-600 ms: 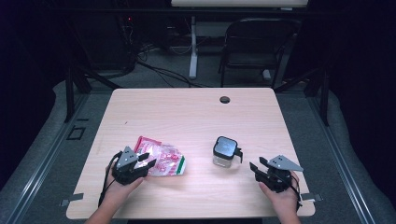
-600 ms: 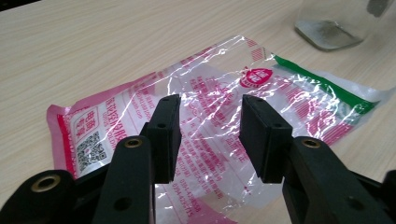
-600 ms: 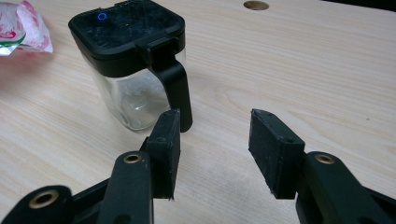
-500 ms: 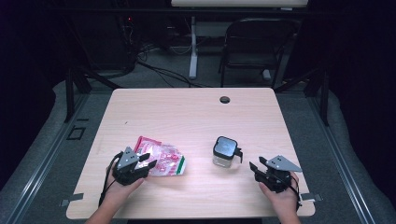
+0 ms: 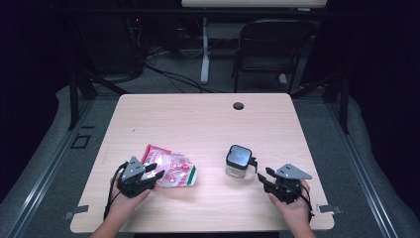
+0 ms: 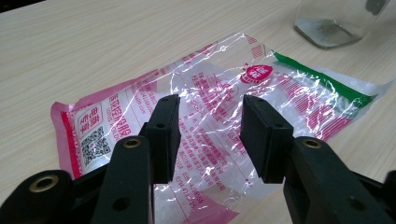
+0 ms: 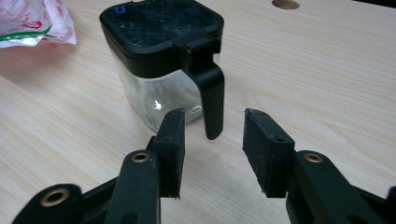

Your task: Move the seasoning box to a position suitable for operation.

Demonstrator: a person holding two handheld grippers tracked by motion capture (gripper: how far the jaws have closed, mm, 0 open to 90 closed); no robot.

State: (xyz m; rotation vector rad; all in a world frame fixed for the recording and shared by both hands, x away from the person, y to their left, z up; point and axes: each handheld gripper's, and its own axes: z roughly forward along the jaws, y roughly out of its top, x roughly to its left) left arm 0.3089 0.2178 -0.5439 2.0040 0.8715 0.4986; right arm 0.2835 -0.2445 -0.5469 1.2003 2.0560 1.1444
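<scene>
So the left gripper (image 6: 210, 121) hovered with jaws apart over the crinkly pink-and-clear plastic packet (image 6: 205, 121) just left of the square glass jar with black lid (image 7: 161, 60), while the right gripper (image 7: 212, 140), also open, lined up on the jar's black handle (image 7: 212, 100), probably to steady it.

Bag (image 6: 224, 116): clear crinkly plastic w/ pink-red border, pink print lines, white text, QR code in pink corner, round red logo, green stripe at one end.
Jar (image 7: 159, 95): clear glass body, black lid (image 7: 161, 25) + black handle (image 7: 212, 100).
Table (image 5: 198, 124): light wood grain, pale beige; dark round hole near far edge.
Both grippers, left (image 6: 210, 135) & right (image 7: 212, 149): matte black jaws, brass-coloured rivets; grey plates on top in high view.
</scene>
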